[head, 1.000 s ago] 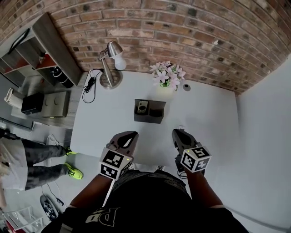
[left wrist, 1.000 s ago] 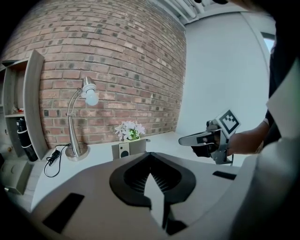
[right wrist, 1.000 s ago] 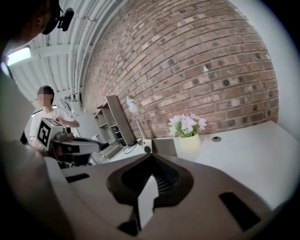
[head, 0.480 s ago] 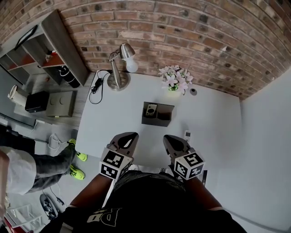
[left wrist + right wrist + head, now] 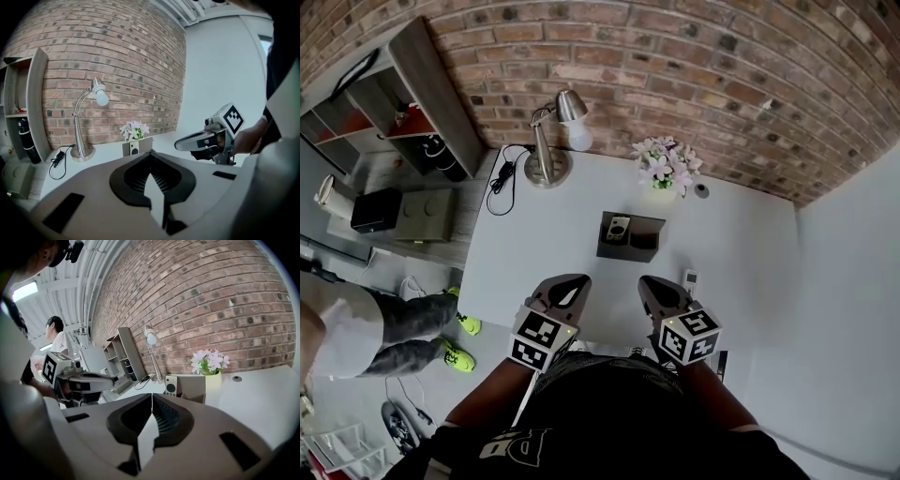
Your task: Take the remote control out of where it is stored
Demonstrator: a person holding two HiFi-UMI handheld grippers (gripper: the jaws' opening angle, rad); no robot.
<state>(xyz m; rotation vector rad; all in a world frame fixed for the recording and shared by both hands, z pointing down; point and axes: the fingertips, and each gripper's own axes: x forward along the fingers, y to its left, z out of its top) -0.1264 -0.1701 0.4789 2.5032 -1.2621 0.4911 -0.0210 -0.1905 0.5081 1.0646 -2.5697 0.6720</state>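
In head view alone: green shoes (image 5: 455, 357)

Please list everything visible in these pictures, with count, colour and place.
table: one, white, against the brick wall
holder: one, dark, middle of table
remote control: one, pale, standing in the holder
lamp: one, silver, table's far left
flowers: one bunch, pink-white, behind the holder
cable: one, black, beside the lamp
shelf: one, grey, left of table
bystander: one, green shoes, floor at left
left gripper: one, grey, fingers shut, empty
right gripper: one, grey, fingers shut, empty
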